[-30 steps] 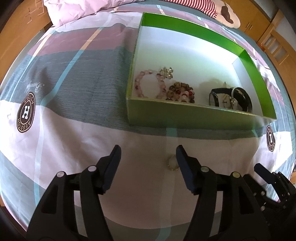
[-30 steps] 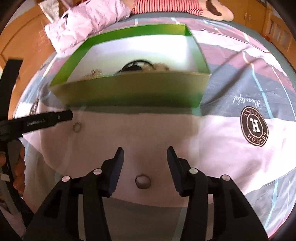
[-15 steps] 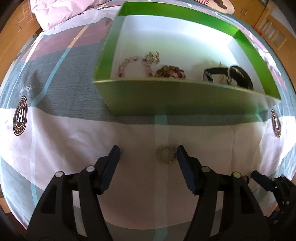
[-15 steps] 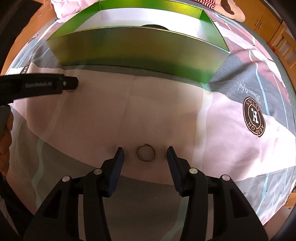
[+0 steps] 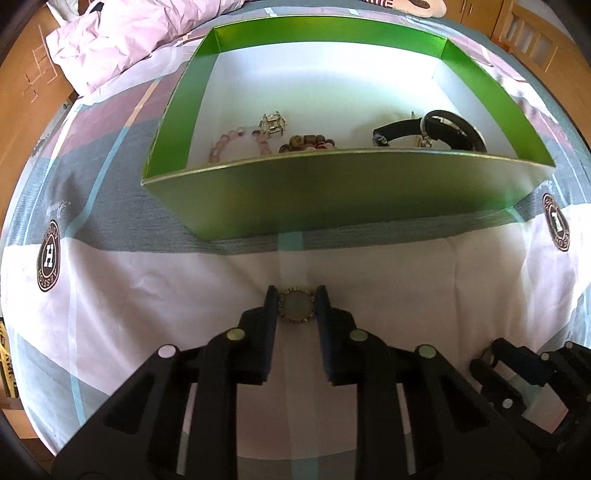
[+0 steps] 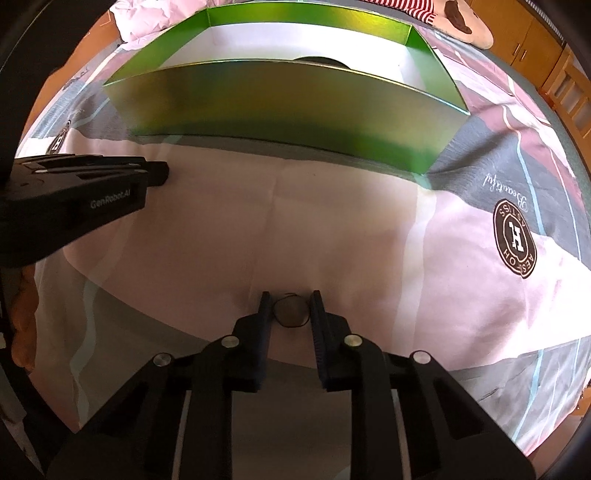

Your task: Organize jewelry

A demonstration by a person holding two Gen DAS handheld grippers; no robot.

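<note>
My left gripper [image 5: 296,300] is shut on a small beaded ring [image 5: 296,322] that lies on the bedsheet just in front of the green box [image 5: 332,192]. My right gripper [image 6: 290,302] is shut on a thin dark wire ring [image 6: 291,325] on the sheet, nearer the bed's edge. The box holds a pink bead bracelet [image 5: 236,142], a brown bead bracelet [image 5: 308,142], a silver piece [image 5: 272,122] and a black watch [image 5: 432,129]. The left gripper also shows at the left of the right wrist view [image 6: 157,173].
The bed is covered by a plaid sheet with round logo prints [image 6: 515,238]. A crumpled pink quilt [image 5: 140,33] lies behind the box. Wooden furniture [image 6: 554,55] stands at the far right. The right gripper's body [image 5: 532,373] shows at the lower right of the left wrist view.
Both grippers have moved forward and closed: the left jaws now pinch the beaded ring, the right jaws pinch the wire ring. Both were open around the rings half a second ago.
</note>
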